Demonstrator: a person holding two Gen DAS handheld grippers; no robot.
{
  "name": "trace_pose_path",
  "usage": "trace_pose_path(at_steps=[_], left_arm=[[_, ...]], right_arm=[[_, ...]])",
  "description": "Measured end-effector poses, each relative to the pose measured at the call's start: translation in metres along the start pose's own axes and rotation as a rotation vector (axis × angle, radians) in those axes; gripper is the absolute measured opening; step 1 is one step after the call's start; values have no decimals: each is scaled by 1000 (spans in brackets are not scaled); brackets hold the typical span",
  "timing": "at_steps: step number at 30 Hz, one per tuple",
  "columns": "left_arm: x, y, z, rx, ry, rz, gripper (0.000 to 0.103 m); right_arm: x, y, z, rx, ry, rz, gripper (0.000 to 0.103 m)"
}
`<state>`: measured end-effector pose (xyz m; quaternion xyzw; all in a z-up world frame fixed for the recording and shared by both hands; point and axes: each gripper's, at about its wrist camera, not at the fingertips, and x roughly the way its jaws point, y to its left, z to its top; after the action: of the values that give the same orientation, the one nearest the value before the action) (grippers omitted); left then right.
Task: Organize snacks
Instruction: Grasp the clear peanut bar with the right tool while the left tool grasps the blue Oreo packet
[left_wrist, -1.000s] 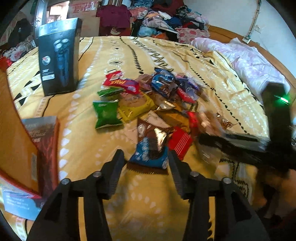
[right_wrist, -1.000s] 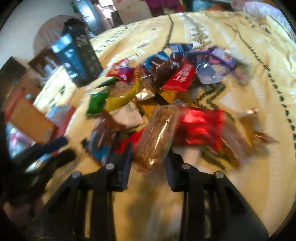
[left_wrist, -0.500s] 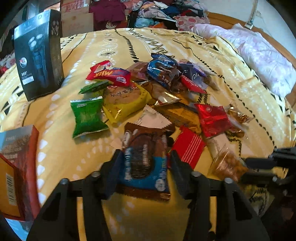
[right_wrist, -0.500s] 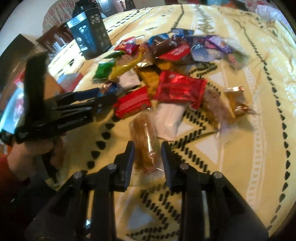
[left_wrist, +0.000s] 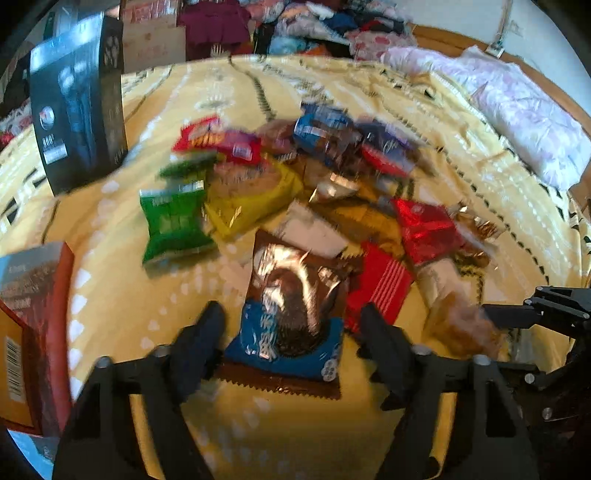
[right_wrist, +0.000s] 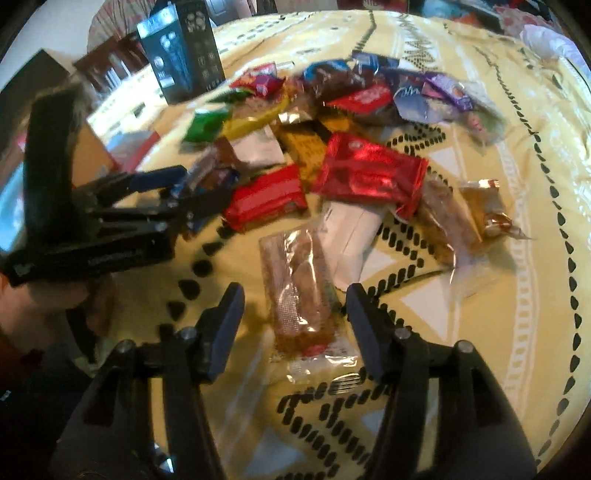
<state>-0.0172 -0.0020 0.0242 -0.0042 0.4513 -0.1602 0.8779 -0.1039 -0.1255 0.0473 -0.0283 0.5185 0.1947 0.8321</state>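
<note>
Brown-and-blue cookie pack (left_wrist: 291, 317), lower centre: your left gripper (left_wrist: 291, 332), clamped on it half a second ago, now stands apart. Clear-wrapped bar (right_wrist: 301, 295), lower centre: right gripper (right_wrist: 295, 306) likewise released. Both set down; pile (right_wrist: 351, 122) remains unsorted.

Left gripper (left_wrist: 291, 325) spread wide around a brown-and-blue cookie packet (left_wrist: 291, 314), jumbled snack pile (left_wrist: 314, 192) beyond, yellow patterned bedspread (left_wrist: 122, 302), dark box (left_wrist: 79, 99) upright at left

Both the left gripper (left_wrist: 290, 326) and right gripper (right_wrist: 295, 304) hover low, jaws spread wide (nothing clamped).
</note>
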Motion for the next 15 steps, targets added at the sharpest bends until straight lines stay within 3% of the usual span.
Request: trace_pose_path(at_steps=[2, 4, 12, 15], left_arm=[[1, 2, -2, -4, -2, 19, 50], [-2, 0, -2, 2, -1, 24, 45], [-36, -5, 4, 8, -47, 84, 45], [-61, -11, 9, 21, -72, 140, 45]], right_arm=[[6, -2, -2, -2, 8, -23, 42], [5, -5, -5, 19, -7, -19, 38], [-25, -6, -8, 61, -95, -16, 34], [-41, -6, -7, 82, -133, -15, 34]])
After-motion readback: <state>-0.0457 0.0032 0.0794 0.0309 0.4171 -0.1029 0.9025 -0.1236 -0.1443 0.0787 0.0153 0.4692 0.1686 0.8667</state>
